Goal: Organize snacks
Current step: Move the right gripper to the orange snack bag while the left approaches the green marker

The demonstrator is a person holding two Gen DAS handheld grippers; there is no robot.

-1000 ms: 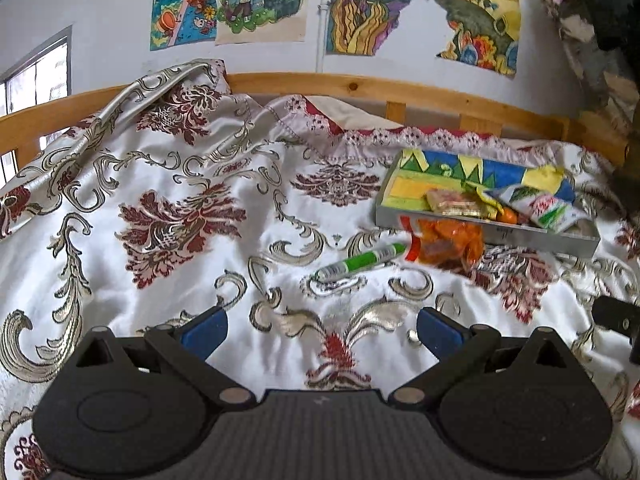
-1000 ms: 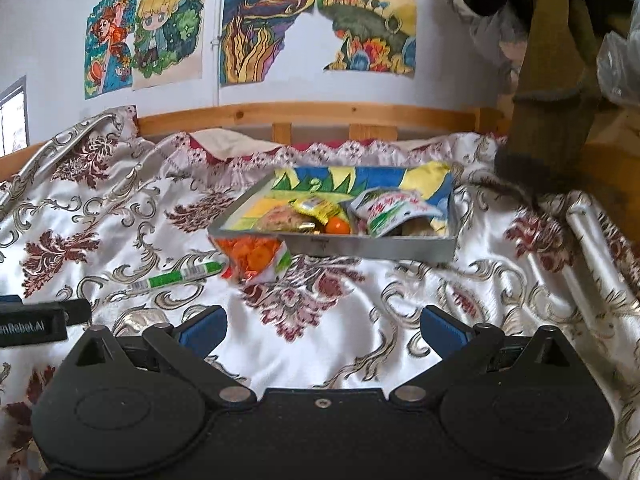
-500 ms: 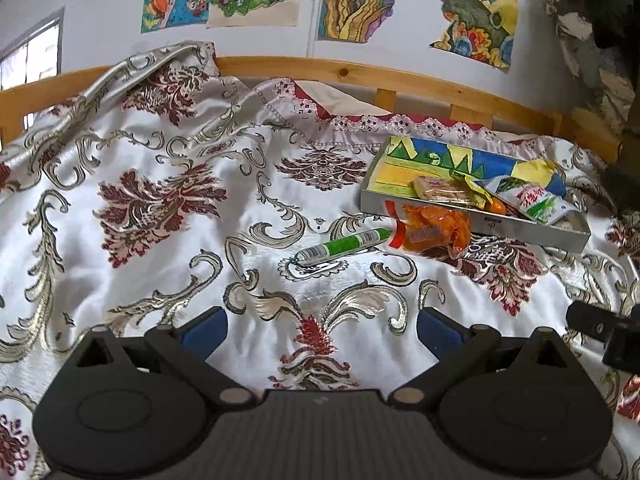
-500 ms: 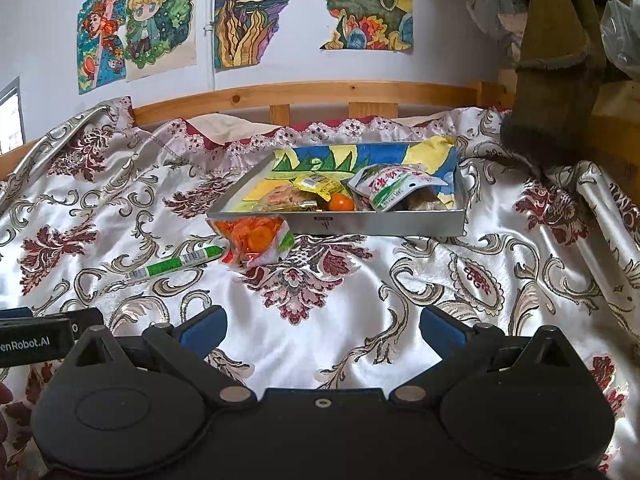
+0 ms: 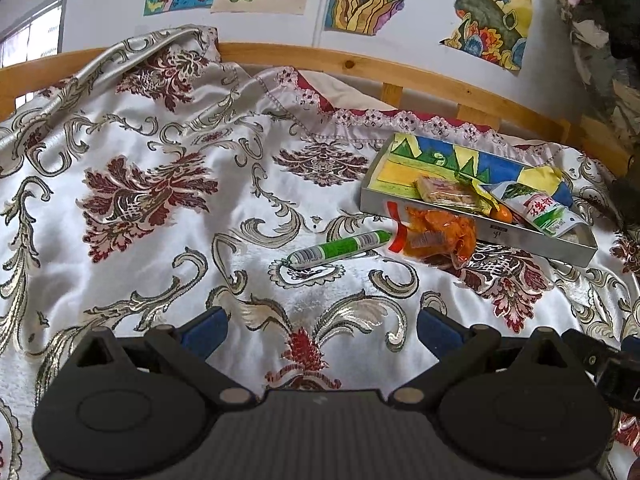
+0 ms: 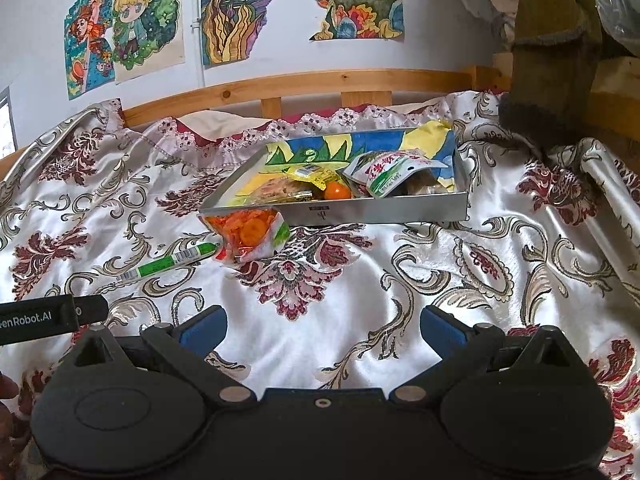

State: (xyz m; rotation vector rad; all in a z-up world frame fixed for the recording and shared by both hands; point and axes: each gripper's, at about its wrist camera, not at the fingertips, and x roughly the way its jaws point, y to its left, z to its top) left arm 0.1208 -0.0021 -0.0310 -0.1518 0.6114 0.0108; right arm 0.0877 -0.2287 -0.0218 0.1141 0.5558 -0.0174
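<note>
A metal tray (image 5: 540,236) (image 6: 380,210) sits on the patterned bedspread and holds several snack packets, a white-green pouch (image 5: 540,212) (image 6: 388,172) among them. An orange snack bag (image 5: 436,236) (image 6: 248,232) lies on the bedspread against the tray's front wall. A green-white stick snack (image 5: 340,249) (image 6: 172,262) lies just left of the bag. My left gripper (image 5: 320,332) is open and empty, short of the stick. My right gripper (image 6: 324,330) is open and empty, short of the tray.
A wooden bed rail (image 5: 360,66) (image 6: 320,82) runs along the far side under wall posters. Brown hanging cloth (image 6: 552,48) drops at the right. The left gripper's body (image 6: 44,316) shows at the right wrist view's left edge.
Both grippers have moved forward and tilted downward toward the snacks, which now sit closer. The jaws stay open. No snack has moved.
</note>
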